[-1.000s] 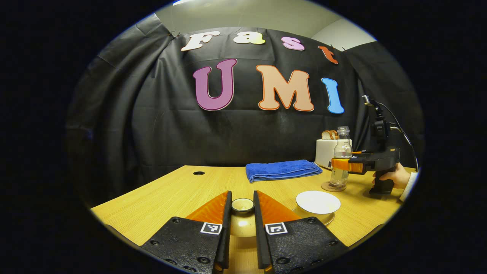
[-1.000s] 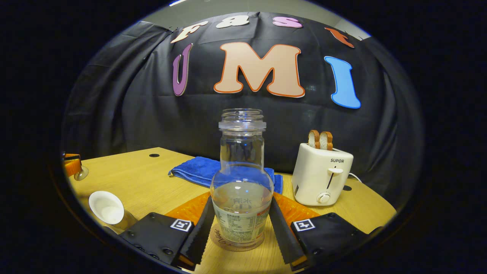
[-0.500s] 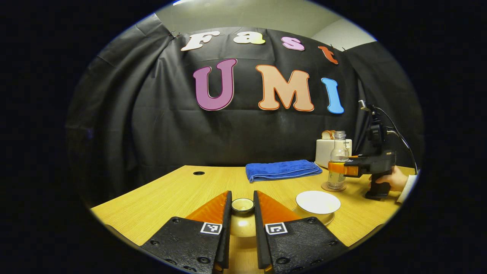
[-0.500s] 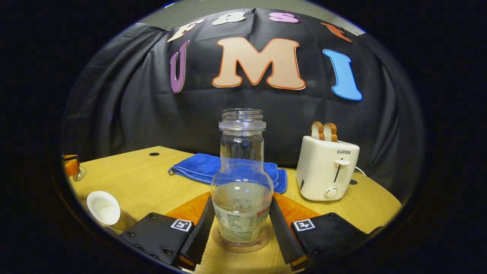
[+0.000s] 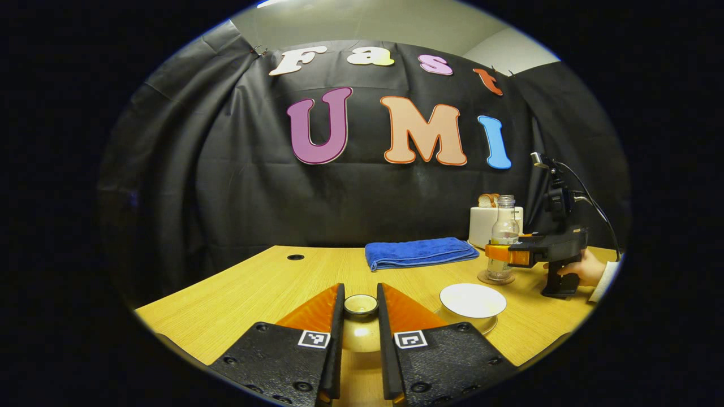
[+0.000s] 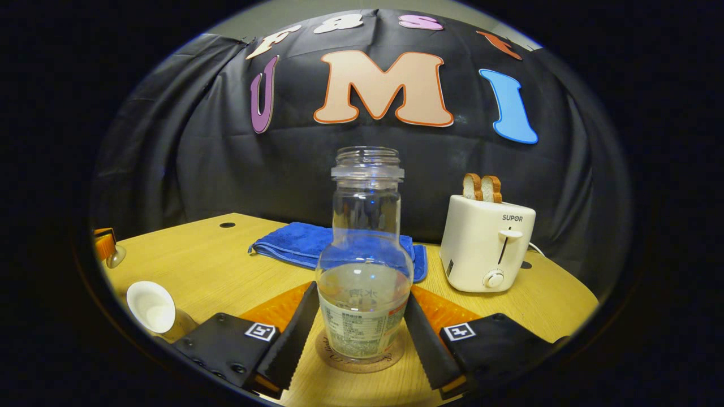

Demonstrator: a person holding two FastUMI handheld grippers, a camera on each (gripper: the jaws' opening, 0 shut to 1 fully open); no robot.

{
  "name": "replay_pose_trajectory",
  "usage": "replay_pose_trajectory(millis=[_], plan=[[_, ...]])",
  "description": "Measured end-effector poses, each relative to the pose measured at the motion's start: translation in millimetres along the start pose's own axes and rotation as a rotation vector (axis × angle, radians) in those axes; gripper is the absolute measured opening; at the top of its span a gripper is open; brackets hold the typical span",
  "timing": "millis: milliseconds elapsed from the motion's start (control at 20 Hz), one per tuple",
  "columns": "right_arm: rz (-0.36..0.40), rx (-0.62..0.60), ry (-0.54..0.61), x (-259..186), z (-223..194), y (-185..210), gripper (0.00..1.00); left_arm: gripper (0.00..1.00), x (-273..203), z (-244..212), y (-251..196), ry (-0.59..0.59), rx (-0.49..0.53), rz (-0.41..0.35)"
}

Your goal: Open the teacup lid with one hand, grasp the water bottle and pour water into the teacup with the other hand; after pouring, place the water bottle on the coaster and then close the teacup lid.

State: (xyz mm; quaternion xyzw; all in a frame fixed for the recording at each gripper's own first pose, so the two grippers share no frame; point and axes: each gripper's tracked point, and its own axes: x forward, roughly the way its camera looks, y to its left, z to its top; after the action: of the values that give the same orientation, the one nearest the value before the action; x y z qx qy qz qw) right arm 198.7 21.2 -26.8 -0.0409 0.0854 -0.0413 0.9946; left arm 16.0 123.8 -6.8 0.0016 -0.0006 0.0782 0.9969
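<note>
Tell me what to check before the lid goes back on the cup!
1. Bottle upright on coaster: ok.
2. Right gripper has let go of the bottle: cannot tell; its fingers sit close on both sides.
3. Left gripper grips the lid: ok.
4. Cup open, nothing over it: ok.
5. Water in the cup: cannot tell.

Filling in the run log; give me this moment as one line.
water bottle: on coaster | right gripper: open around it | left gripper: shut on teacup lid | teacup: uncovered
</note>
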Motion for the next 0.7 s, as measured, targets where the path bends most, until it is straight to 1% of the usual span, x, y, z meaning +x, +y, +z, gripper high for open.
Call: replay_pose_trajectory(millis=[100, 150, 200, 350, 400, 450, 700], plan=[[-0.001, 0.005, -0.011, -2, 1, -2, 0.91, 0.27, 0, 0, 0, 0.0, 0.0, 0.0], [0.002, 0.01, -0.015, -4, 1, -1, 0.96, 0.27, 1, 1, 0, 0.0, 0.0, 0.0], [0.004, 0.017, -0.021, -7, 0, -1, 0.93, 0.27, 0, 0, 0, 0.0, 0.0, 0.0], [0.009, 0.045, -0.045, -15, 3, -5, 0.94, 0.27, 0, 1, -1, 0.0, 0.0, -0.004], [0.01, 0.056, -0.05, -17, 4, -6, 0.92, 0.27, 1, 0, -2, 0.002, -0.001, -0.006], [0.009, 0.07, -0.053, -20, 3, -9, 0.94, 0.27, 2, 0, -3, 0.002, -0.001, -0.007], [0.005, 0.079, -0.073, -30, 5, -12, 0.94, 0.27, 5, 0, -10, 0.002, -0.001, -0.018]])
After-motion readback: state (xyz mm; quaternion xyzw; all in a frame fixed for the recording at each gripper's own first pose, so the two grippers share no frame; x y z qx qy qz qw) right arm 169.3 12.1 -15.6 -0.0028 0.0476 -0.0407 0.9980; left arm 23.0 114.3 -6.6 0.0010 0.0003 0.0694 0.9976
